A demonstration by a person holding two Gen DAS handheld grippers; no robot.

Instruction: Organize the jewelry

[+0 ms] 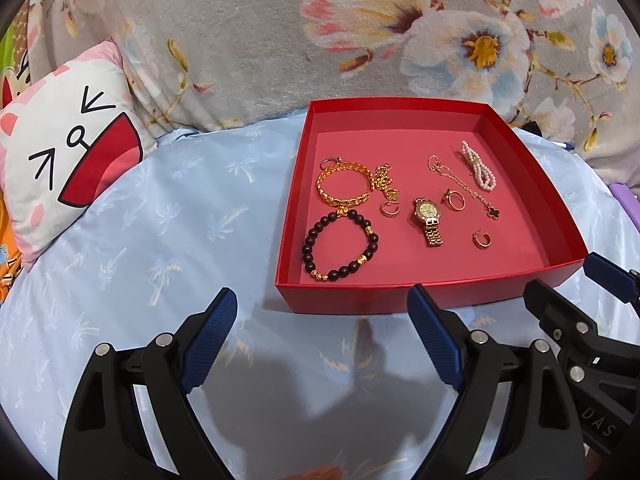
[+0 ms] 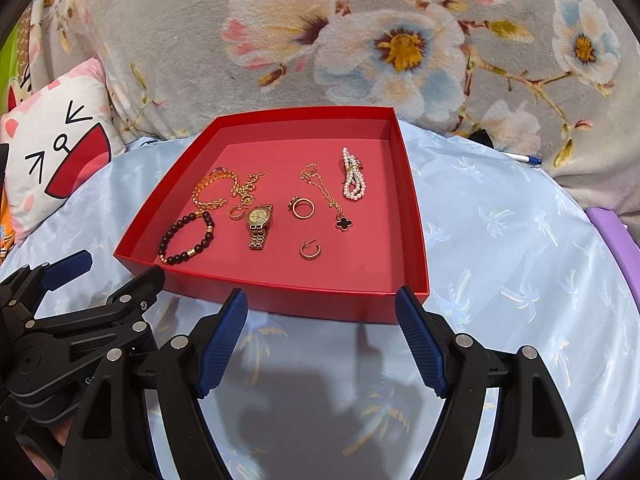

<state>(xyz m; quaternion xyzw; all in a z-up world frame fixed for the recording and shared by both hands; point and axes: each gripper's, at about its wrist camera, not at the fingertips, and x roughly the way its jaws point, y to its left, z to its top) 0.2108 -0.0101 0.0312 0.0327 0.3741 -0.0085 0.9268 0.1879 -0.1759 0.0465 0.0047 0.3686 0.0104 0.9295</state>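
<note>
We held the left gripper (image 1: 322,334) and the right gripper (image 2: 322,330) released and empty above the blue sheet (image 1: 140,240), just before the red tray (image 2: 276,300), where the gold watch (image 2: 259,224), beaded bracelet (image 1: 340,245) and pearl bracelet (image 2: 353,180) lay.

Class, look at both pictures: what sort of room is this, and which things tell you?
Probably a bedroom, on a bed: a light blue sheet under the red tray, a cartoon pillow and a flowered fleece blanket behind.
</note>
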